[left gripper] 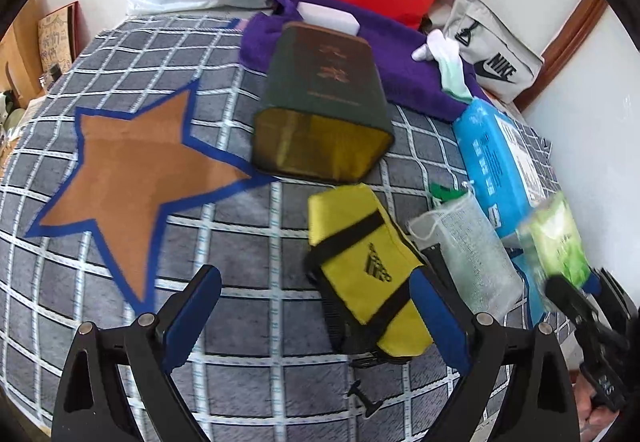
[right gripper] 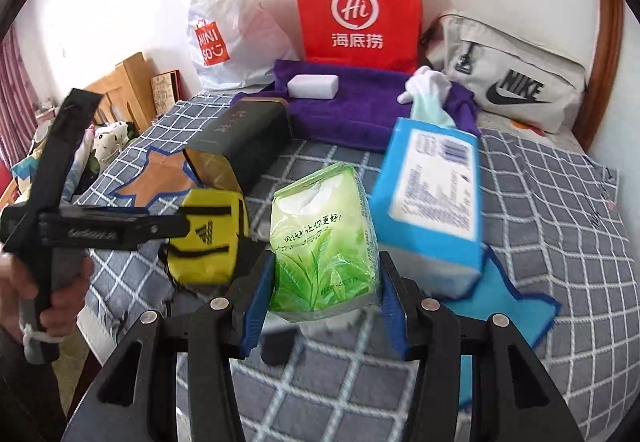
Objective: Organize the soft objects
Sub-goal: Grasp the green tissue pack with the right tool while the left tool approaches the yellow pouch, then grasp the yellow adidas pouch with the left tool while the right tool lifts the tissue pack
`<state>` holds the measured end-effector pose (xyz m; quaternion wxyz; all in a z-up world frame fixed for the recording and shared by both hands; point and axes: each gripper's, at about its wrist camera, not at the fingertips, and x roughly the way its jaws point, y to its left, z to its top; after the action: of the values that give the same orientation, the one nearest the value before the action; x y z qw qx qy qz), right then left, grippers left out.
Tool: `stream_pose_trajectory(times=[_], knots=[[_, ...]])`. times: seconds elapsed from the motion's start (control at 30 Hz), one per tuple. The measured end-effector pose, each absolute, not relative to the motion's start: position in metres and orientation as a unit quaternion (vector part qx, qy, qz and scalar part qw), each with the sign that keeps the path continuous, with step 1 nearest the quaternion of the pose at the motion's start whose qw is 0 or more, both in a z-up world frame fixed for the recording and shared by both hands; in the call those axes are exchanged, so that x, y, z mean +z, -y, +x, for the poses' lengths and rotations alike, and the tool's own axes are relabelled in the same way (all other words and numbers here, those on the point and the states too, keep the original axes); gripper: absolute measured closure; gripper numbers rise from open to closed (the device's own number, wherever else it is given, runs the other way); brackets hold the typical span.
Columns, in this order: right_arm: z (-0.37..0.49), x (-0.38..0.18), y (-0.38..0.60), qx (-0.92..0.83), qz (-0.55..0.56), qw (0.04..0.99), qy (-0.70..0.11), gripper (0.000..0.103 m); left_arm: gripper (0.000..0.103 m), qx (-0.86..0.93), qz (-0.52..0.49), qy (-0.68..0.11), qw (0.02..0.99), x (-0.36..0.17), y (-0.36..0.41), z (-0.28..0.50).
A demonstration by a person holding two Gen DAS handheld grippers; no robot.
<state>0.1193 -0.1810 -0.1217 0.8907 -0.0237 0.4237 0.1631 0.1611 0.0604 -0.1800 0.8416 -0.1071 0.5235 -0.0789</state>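
Note:
My right gripper [right gripper: 326, 270] is shut on a green tissue pack [right gripper: 324, 242], held upright above the checked bedspread [right gripper: 540, 226]. The same pack [left gripper: 556, 242] shows blurred at the right edge of the left wrist view. My left gripper [left gripper: 316, 316] stands open over a yellow pouch [left gripper: 364, 266], whose near end lies between the blue pads without touching them. A clear mesh pouch [left gripper: 468, 254] and a blue tissue pack [left gripper: 496, 161] lie to its right. A brown star patch [left gripper: 132, 177] lies to the left, a blue star patch [right gripper: 508, 306] to the right.
A dark green tin [left gripper: 320, 101] lies on its side mid-bed. Behind it a purple towel [right gripper: 352, 105] carries a white block [right gripper: 314, 86] and white socks [right gripper: 428, 85]. A red paper bag [right gripper: 356, 9], a white plastic bag [right gripper: 228, 25] and a grey Nike bag [right gripper: 516, 81] line the wall.

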Motion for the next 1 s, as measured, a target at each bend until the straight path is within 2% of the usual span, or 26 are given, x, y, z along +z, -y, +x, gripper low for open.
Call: stream_pose_trajectory(times=[0.13,0.17,0.2,0.23,0.3,0.37,0.47,0.77,0.83,0.9,0.93,1.0], knots=[[0.107,-0.128,0.201,0.160,-0.017,0.887,-0.432,0.053,0.019,-0.074,-0.102,-0.524,0.842,-0.185,-0.050,0.162],[0.105,-0.131,0.205,0.159,-0.015,0.886,-0.435,0.053,0.025,-0.070,-0.102,-0.526,0.842,-0.187,-0.047,0.163],[0.102,-0.134,0.210,0.156,-0.013,0.885,-0.438,0.053,0.039,-0.066,-0.101,-0.525,0.842,-0.188,-0.046,0.163],[0.101,-0.138,0.214,0.153,-0.010,0.884,-0.441,0.053,0.045,-0.055,-0.099,-0.523,0.845,-0.189,-0.044,0.163],[0.100,-0.147,0.224,0.146,0.001,0.881,-0.451,0.053,0.068,-0.062,-0.107,-0.517,0.847,-0.187,-0.043,0.162],[0.100,-0.153,0.231,0.141,0.010,0.878,-0.457,0.053,0.075,-0.068,-0.103,-0.515,0.848,-0.183,-0.044,0.160],[0.098,-0.160,0.237,0.141,0.025,0.876,-0.461,0.053,0.079,-0.065,-0.096,-0.514,0.850,-0.176,-0.054,0.156],[0.101,-0.171,0.241,0.141,0.029,0.870,-0.471,0.051,0.078,-0.001,-0.114,-0.522,0.845,-0.174,-0.117,0.150],[0.102,-0.173,0.242,0.139,0.031,0.868,-0.476,0.050,0.068,0.010,-0.117,-0.532,0.838,-0.178,-0.123,0.151],[0.103,-0.175,0.243,0.139,0.034,0.865,-0.481,0.046,0.035,0.021,-0.114,-0.540,0.834,-0.181,-0.123,0.151],[0.103,-0.175,0.244,0.139,0.033,0.865,-0.481,0.043,0.031,0.022,-0.118,-0.537,0.835,-0.182,-0.121,0.150],[0.102,-0.173,0.245,0.135,0.030,0.869,-0.476,0.035,0.029,0.015,-0.130,-0.534,0.836,-0.182,-0.118,0.148]])
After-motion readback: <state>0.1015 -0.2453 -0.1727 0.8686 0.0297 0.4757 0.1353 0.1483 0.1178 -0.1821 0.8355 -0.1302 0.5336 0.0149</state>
